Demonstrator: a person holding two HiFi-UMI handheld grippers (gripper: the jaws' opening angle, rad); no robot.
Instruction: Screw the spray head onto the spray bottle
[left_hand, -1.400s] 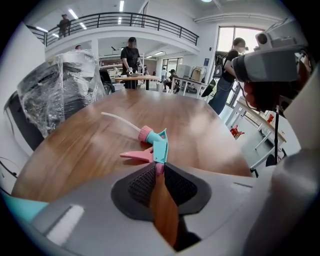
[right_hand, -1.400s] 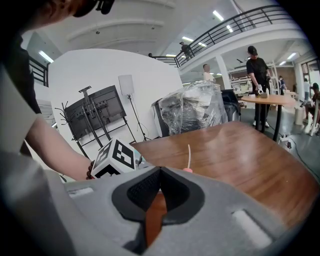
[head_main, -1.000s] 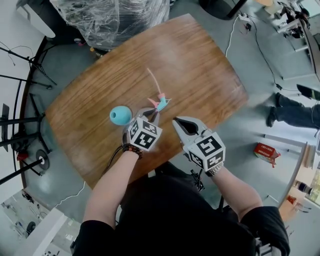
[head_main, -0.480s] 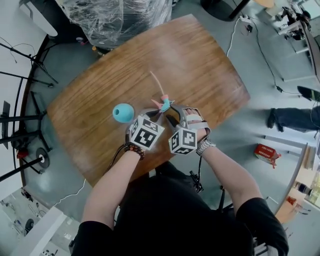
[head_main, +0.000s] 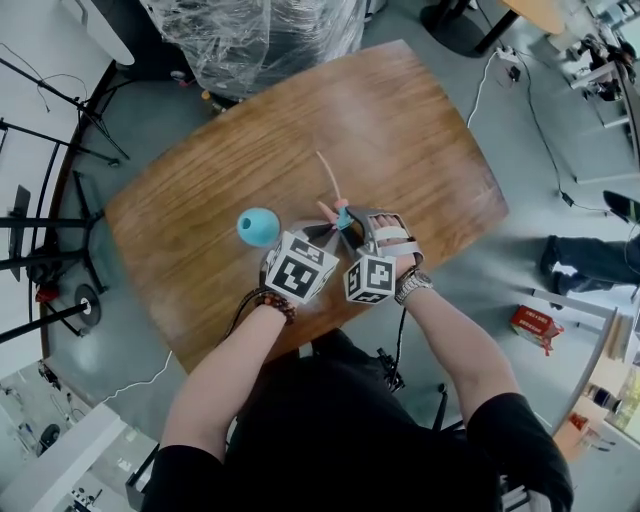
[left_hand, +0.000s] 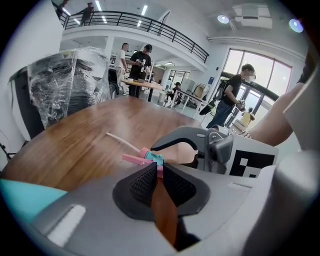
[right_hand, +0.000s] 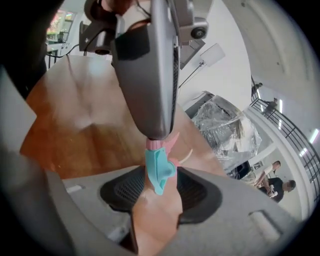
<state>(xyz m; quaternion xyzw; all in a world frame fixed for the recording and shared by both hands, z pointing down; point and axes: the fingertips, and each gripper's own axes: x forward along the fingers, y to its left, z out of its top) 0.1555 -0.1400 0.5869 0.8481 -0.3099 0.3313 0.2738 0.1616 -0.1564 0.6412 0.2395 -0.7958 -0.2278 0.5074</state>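
A pink and teal spray head (head_main: 340, 212) with a thin pale tube (head_main: 328, 176) hangs just above the wooden table (head_main: 420, 130). My left gripper (head_main: 325, 230) is shut on its pink part (left_hand: 159, 169). My right gripper (head_main: 353, 222) has just been opening; its jaws stand open on either side of the teal part (right_hand: 159, 170) and the pads do not press it. The left gripper's grey finger (right_hand: 150, 75) reaches down onto the head from above in the right gripper view. The teal spray bottle (head_main: 258, 226) stands on the table to the left, untouched.
A plastic-wrapped stack (head_main: 250, 40) stands beyond the table's far edge. Stands and cables (head_main: 60, 230) are on the floor at the left. A red box (head_main: 537, 325) lies on the floor at the right. People (left_hand: 232, 95) stand in the background.
My right gripper has come down and to the left, rolled over, and now sits beside the left gripper with its jaws around the spray head. The left gripper has lifted the head slightly.
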